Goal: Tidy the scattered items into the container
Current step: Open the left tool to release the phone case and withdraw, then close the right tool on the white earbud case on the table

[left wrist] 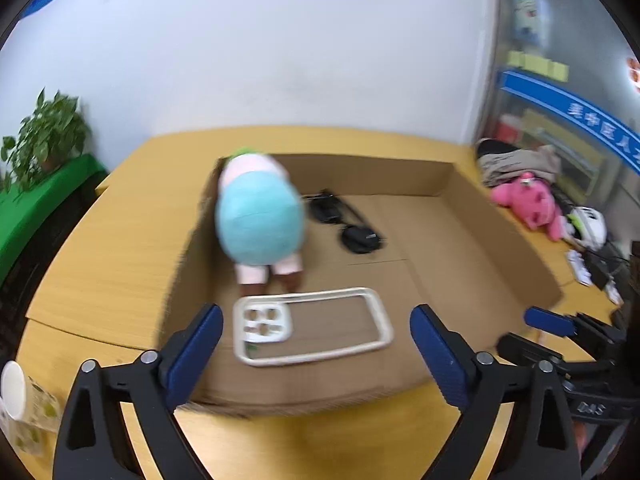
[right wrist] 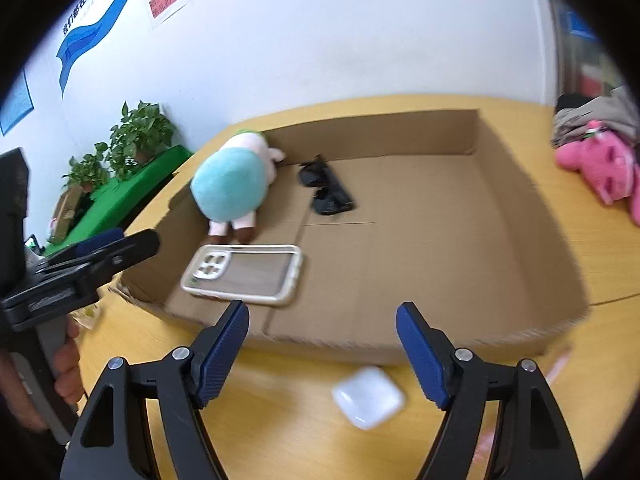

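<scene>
A shallow cardboard box (left wrist: 500,248) (right wrist: 540,240) lies open on the yellow table. Inside it, a blue and pink plush toy (left wrist: 260,220) (right wrist: 230,184) rests against the left wall. Black sunglasses (left wrist: 344,220) (right wrist: 326,188) lie near the back, and a clear white-rimmed phone case (left wrist: 264,322) (right wrist: 208,268) lies near the front. My left gripper (left wrist: 316,320) hangs open over the box's front edge, nothing between its pads. My right gripper (right wrist: 322,312) is open too, just before the box. A small white case (right wrist: 368,396) lies on the table below it, outside the box.
A pink plush (left wrist: 528,200) (right wrist: 600,168) and a heap of clothes lie on the table to the right. A paper cup (left wrist: 16,392) stands at the front left. Potted plants (left wrist: 48,136) stand on a green-covered surface at the left. A hand (right wrist: 68,364) holds the left gripper's handle.
</scene>
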Tool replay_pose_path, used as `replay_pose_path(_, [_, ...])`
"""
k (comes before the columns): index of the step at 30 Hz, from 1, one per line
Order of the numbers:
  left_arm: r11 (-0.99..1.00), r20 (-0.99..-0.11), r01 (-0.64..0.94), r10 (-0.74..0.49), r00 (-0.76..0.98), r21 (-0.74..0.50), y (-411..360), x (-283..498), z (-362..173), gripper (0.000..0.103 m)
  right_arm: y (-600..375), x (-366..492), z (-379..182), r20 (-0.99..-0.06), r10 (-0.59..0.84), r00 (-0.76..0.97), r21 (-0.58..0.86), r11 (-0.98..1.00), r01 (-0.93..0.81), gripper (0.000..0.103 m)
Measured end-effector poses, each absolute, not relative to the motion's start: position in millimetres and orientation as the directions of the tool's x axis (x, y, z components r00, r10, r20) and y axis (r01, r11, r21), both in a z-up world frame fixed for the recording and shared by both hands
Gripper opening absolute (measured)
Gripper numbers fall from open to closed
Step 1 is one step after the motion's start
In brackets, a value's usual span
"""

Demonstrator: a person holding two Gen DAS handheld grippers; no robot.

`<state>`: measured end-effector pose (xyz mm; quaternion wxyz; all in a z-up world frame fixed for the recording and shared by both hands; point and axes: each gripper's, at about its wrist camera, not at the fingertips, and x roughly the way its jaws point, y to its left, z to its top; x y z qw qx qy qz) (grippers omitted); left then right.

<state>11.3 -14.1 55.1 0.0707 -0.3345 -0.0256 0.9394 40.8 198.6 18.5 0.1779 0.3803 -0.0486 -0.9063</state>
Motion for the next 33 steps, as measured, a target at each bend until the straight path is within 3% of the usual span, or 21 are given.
replay_pose_path(11, [-0.975,-0.602,-0.153,0.218,-0.768,-0.158,33,38,42,0.097,221,61,16,-0.669,-0.253,-0.698,0.089,-0.961,0.263,0.076])
replay_pose_path(33, [-0.937,-0.659,-0.243,0.350,-0.666,-0.252,62,47,11,0.097,253,71,-24,-0.737,-0.293,-0.609,0.161,-0.951,0.263,0.076])
